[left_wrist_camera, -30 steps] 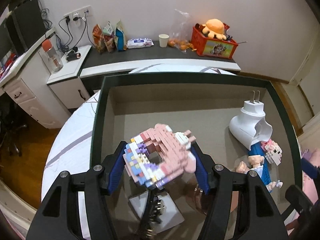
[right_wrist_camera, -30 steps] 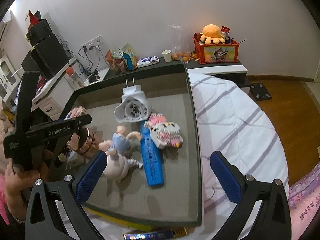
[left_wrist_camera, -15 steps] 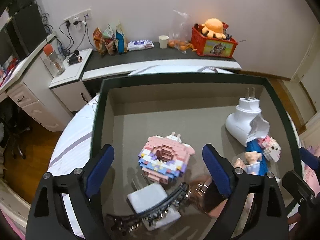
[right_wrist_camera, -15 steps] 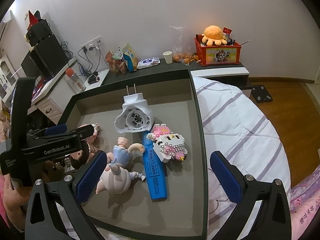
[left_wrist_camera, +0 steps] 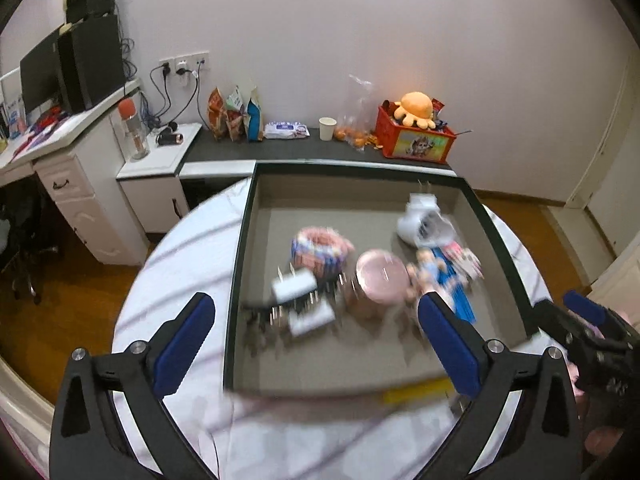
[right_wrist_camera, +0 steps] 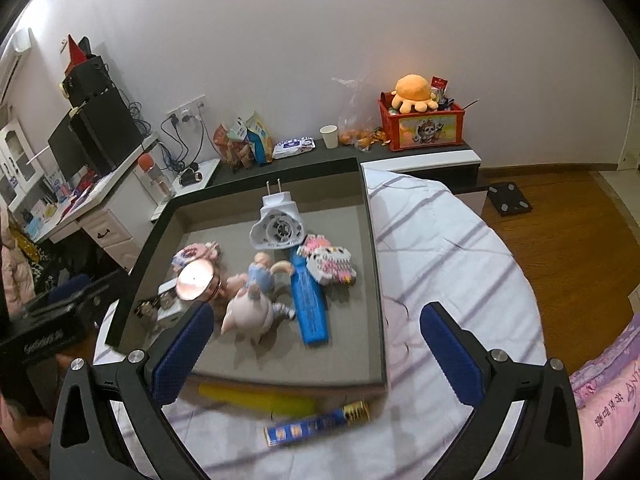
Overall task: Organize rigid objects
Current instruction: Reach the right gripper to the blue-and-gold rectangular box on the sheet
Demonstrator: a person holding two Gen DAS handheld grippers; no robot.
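A dark-rimmed tray (left_wrist_camera: pixel 240 264) (right_wrist_camera: pixel 374 280) lies on the striped bed cover. In it lie a pink brick donut (left_wrist_camera: pixel 320 250) (right_wrist_camera: pixel 196 254), a pink round tin (left_wrist_camera: pixel 380 276), a white plug adapter (right_wrist_camera: pixel 280 228), a brick cat (right_wrist_camera: pixel 332 266), a blue marker (right_wrist_camera: pixel 310 308), a pig figure (right_wrist_camera: pixel 250 314) and a small doll (right_wrist_camera: pixel 260 276). My left gripper (left_wrist_camera: pixel 316 304) hangs back over the tray's near left corner, its jaws opening with nothing between them. My right gripper (right_wrist_camera: pixel 316 312) stands open and empty above the tray's near edge.
A yellow marker (right_wrist_camera: pixel 256 398) and a blue tube (right_wrist_camera: pixel 312 426) lie on the cover in front of the tray. A low dark shelf (right_wrist_camera: pixel 420 152) with a red box, snacks and a cup runs along the wall. A white desk (left_wrist_camera: pixel 72 168) stands at the left.
The left gripper let go of the pink brick donut, which now rests in the tray, then opened wide and pulled back and up. The right gripper drew back a little.
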